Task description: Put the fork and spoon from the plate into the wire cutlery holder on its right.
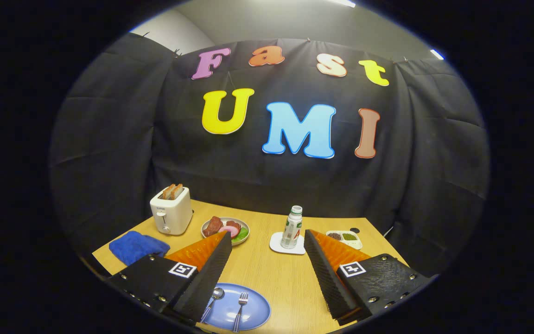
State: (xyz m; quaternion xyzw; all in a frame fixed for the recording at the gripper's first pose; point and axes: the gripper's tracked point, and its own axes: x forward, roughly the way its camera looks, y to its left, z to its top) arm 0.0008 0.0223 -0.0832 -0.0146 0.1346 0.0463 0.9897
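From the camera riding on the tongs (267, 241), the two fingers stand wide apart with nothing between them, hanging above a wooden surface (276, 278). Low between the fingers, nearer the left one, lies a blue plate (253, 315); on it a spoon (213, 299) rests partly tucked under the left finger, and a fork (240, 308) lies just beside the spoon, prongs pointing away from the tongs. Beyond the fingertips, roughly midway, a small bottle (292, 227) stands upright on a white coaster (280, 246). Past the left fingertip sits a plate of food (241, 232), and farther left a white toaster (171, 211) with slices in its slots. Left of the left finger lies a folded blue cloth (135, 246). Just past the right fingertip is a small white tray (348, 237) with what may be dark and green fillings, too small to tell for sure.
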